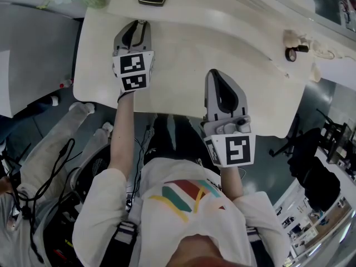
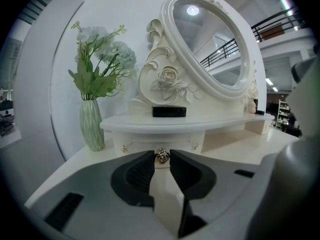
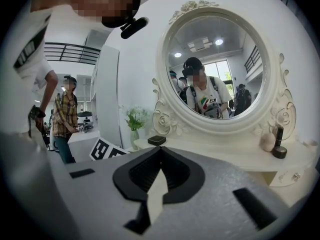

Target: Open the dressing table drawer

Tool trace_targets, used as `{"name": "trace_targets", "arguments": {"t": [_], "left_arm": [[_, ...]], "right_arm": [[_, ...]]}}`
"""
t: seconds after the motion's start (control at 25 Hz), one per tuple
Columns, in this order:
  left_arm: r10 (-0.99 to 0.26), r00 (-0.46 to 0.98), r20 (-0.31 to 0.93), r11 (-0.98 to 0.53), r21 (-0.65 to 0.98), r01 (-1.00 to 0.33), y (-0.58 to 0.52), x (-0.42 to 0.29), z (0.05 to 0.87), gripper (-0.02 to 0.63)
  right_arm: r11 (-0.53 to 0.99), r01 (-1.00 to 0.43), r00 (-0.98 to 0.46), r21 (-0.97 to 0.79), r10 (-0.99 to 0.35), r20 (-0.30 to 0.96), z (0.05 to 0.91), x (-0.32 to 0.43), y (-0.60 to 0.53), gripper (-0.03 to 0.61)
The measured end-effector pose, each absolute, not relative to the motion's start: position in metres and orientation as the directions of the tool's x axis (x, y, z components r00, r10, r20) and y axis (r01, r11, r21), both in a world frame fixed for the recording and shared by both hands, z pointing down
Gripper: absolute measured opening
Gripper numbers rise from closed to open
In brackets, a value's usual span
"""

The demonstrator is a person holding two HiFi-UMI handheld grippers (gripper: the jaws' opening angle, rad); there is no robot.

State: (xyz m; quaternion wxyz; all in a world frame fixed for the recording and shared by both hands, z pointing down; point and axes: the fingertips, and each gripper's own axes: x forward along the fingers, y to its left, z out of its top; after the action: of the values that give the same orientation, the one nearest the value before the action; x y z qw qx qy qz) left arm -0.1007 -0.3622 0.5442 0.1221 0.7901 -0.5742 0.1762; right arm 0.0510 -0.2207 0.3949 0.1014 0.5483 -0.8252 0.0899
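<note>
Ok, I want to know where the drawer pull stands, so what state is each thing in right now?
left gripper: shut on the gold knob.
right gripper: shut, nothing between its jaws.
gold knob: pinched between the left gripper's jaws.
drawer: closed, not yet pulled out.
vase: upright, with flowers in it.

Two hand-held grippers (image 1: 141, 23) (image 1: 214, 74), one oval mirror (image 2: 212, 44), one green vase (image 2: 92, 124), one black box (image 2: 169, 112), one gold rose knob (image 2: 162, 156)
</note>
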Motion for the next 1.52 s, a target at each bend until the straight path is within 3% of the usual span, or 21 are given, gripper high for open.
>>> {"name": "trace_targets", "arguments": {"t": [1.52], "left_arm": [[-0.821,0.294,0.489,-0.332,0.009,-0.943,-0.298,-0.113,0.547,0.091]], "right_arm": [[0.416,-0.909,-0.408,-0.014,-0.885,0.223,0.37,0.026,-0.193,0.0]]}}
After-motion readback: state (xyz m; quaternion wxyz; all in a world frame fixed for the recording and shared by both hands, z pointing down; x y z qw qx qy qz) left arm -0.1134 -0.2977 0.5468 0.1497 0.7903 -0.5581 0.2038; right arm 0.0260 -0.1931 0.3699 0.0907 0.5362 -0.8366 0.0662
